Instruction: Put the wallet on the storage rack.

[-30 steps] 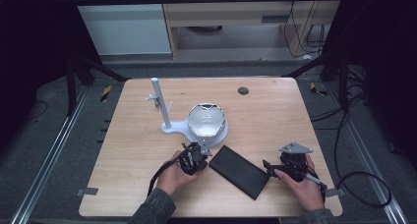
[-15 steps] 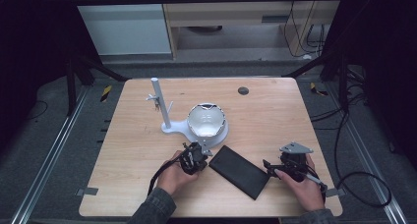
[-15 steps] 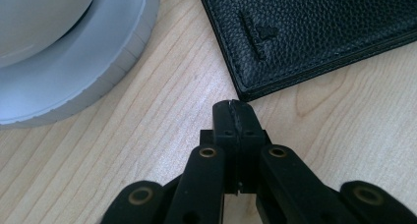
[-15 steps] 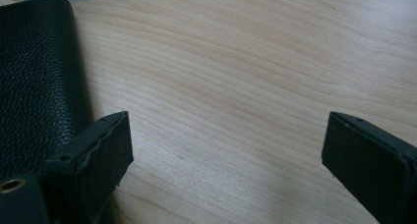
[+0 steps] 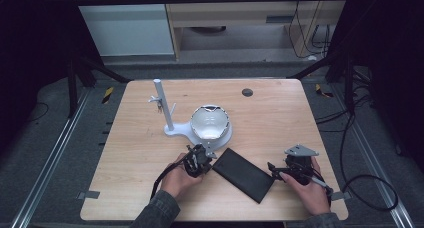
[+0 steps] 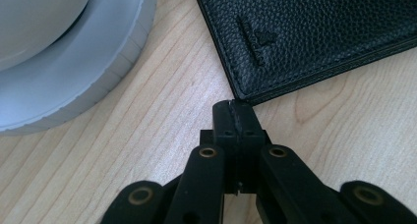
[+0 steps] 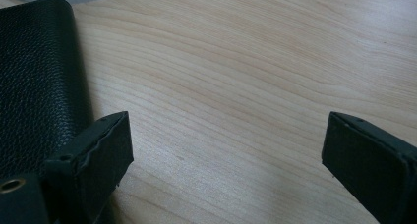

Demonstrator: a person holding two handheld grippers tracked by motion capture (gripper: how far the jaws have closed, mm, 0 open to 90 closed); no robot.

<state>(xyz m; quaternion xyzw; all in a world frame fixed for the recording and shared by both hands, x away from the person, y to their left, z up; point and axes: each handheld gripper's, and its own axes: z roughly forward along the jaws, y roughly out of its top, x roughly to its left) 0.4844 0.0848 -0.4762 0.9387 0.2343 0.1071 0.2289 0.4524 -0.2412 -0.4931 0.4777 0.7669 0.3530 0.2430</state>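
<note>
A black leather wallet [image 5: 243, 174] lies flat on the wooden table [image 5: 135, 153], near the front edge. My left gripper [image 5: 207, 159] rests at the wallet's left corner. In the left gripper view its jaws are pressed together with nothing between them, and the gripper [image 6: 235, 108] just meets the corner of the wallet [image 6: 314, 32]. My right gripper [image 5: 275, 172] sits at the wallet's right end. Its jaws stand wide apart over bare wood in the right gripper view [image 7: 226, 140], and the left finger [image 7: 105, 145] lies beside the edge of the wallet [image 7: 34, 76].
A white stand with an upright pole [image 5: 162, 105] and a round base holding a white bowl [image 5: 210, 123] sits just behind the wallet; its rim [image 6: 74, 62] is close to my left gripper. A small dark disc [image 5: 247, 92] lies at the far side.
</note>
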